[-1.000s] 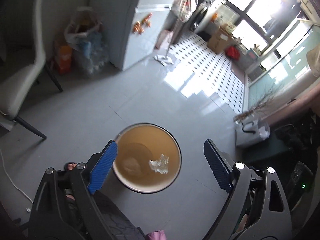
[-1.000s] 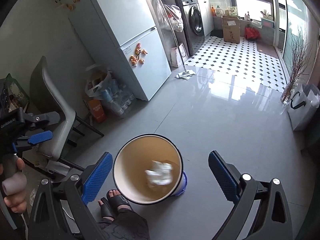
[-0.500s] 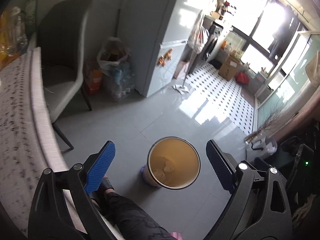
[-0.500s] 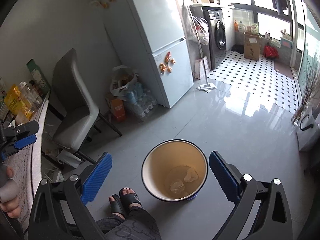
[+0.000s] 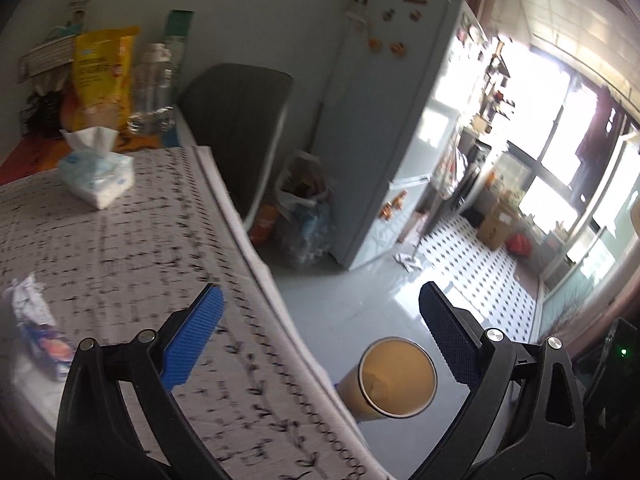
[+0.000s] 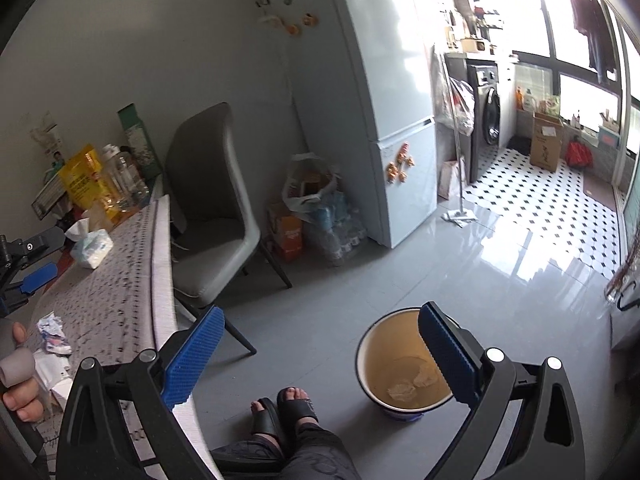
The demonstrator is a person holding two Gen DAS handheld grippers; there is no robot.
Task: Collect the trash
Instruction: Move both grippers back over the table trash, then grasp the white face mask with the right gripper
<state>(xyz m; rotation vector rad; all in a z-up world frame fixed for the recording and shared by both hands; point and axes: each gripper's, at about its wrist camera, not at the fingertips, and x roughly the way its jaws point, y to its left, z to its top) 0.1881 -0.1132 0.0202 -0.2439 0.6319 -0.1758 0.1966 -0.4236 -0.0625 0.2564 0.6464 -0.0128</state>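
Left claw (image 5: 320, 320) held wide open and empty above the table (image 5: 120, 272) edge. Crumpled wrapper (image 5: 34, 322) lay on the tablecloth well to the left of its left finger; tissue pack (image 5: 98, 178) sat farther ahead and left. Bin (image 5: 396, 376) stood on the floor just below and between the fingers, nearer the right one, paper scraps barely visible inside.

Right claw (image 6: 318, 344) likewise spread wide, gripping nothing, over the floor beside the table. Bin (image 6: 384, 344) partly hidden behind its right finger, two crumpled scraps (image 6: 416, 380) at the bottom. Wrapper (image 6: 54, 332) seen far left on the table; chair (image 6: 212, 216) ahead of the left finger.
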